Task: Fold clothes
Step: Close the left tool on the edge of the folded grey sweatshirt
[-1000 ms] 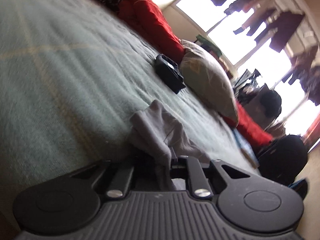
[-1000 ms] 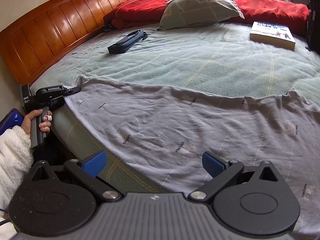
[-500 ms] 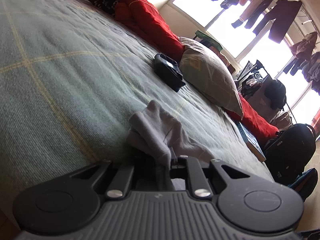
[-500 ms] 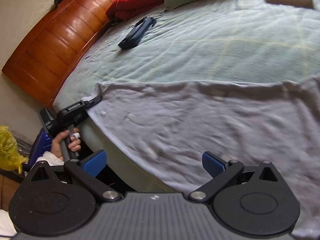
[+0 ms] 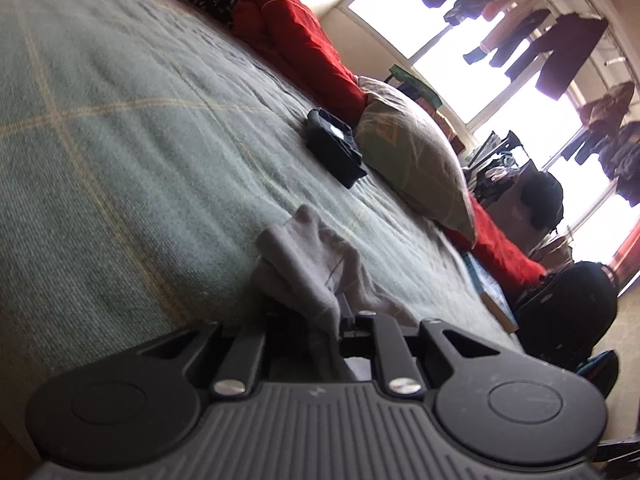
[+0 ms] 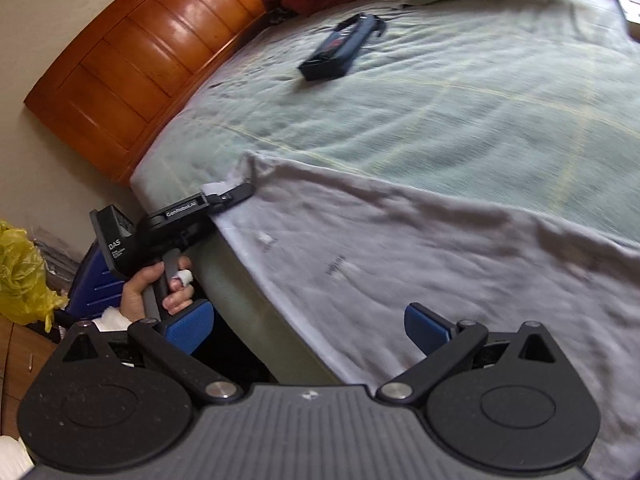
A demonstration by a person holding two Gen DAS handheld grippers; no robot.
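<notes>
Pinching the grey garment's (image 6: 400, 248) far-left corner, the left gripper (image 6: 236, 194) could slip if the empty, wide-spread right gripper (image 6: 308, 326) tugs carelessly.

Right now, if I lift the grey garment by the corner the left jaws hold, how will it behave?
Probably floppy: the grey garment lies flat and bunches at the pinched corner. Likely light, being thin. It may drag across the bedspread, since most of it rests there.

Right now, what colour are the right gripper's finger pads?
Blue, on both pads, clearest in the right wrist view.
</notes>
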